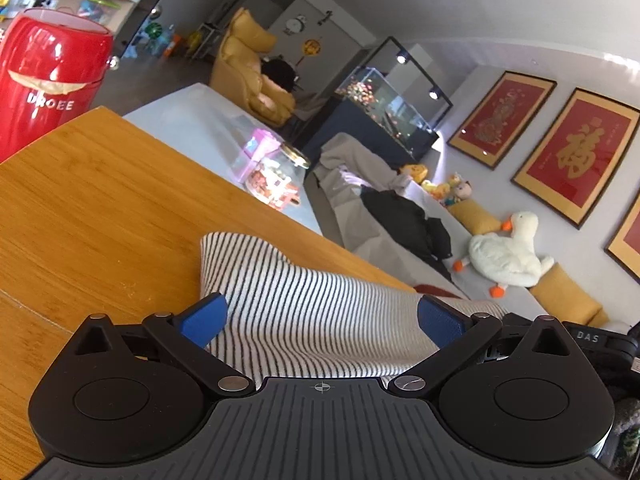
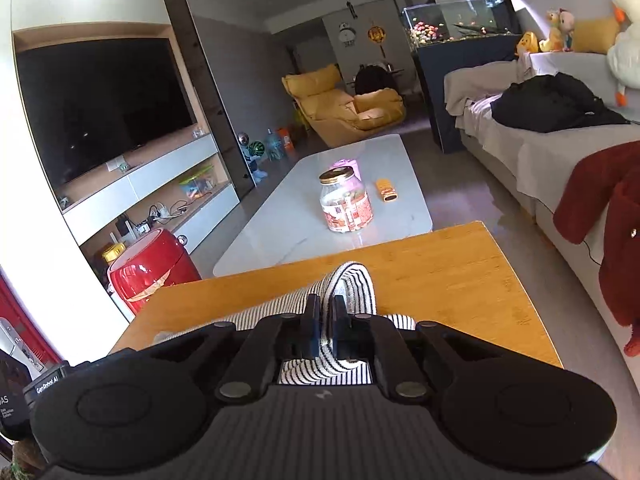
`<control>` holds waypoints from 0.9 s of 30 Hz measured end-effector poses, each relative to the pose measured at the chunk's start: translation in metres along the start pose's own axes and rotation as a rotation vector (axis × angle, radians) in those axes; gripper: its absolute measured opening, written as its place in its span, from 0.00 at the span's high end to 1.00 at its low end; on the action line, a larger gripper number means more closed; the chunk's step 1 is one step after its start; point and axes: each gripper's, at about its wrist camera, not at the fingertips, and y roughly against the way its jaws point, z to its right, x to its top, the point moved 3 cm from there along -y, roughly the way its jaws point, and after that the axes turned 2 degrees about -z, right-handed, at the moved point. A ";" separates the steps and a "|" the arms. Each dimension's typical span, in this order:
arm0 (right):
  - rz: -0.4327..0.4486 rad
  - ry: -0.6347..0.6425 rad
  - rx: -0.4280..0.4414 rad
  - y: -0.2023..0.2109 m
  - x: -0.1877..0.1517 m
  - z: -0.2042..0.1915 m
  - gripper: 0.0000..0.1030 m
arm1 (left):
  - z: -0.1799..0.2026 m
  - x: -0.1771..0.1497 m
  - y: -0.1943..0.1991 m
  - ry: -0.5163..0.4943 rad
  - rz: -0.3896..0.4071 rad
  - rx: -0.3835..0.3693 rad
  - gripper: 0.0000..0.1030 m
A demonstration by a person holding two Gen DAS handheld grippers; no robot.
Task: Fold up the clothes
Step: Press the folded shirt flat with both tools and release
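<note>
My right gripper (image 2: 327, 322) pinches a doubled fold of the striped garment (image 2: 352, 284) at centre frame on the wooden table (image 2: 440, 264); my left gripper (image 1: 320, 316) gapes wide over it. Soft, limp, light knit: best gripped at hems.

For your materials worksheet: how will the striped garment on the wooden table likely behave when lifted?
Probably floppy: the striped garment loops limply out of the shut right claw. Likely light, since a narrow pinch holds it. It may slide rather than roll on the smooth wooden table.
</note>
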 end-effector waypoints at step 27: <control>-0.105 -0.010 0.059 -0.054 -0.051 0.005 0.35 | 0.053 -0.015 -0.029 -0.329 -0.274 0.043 0.00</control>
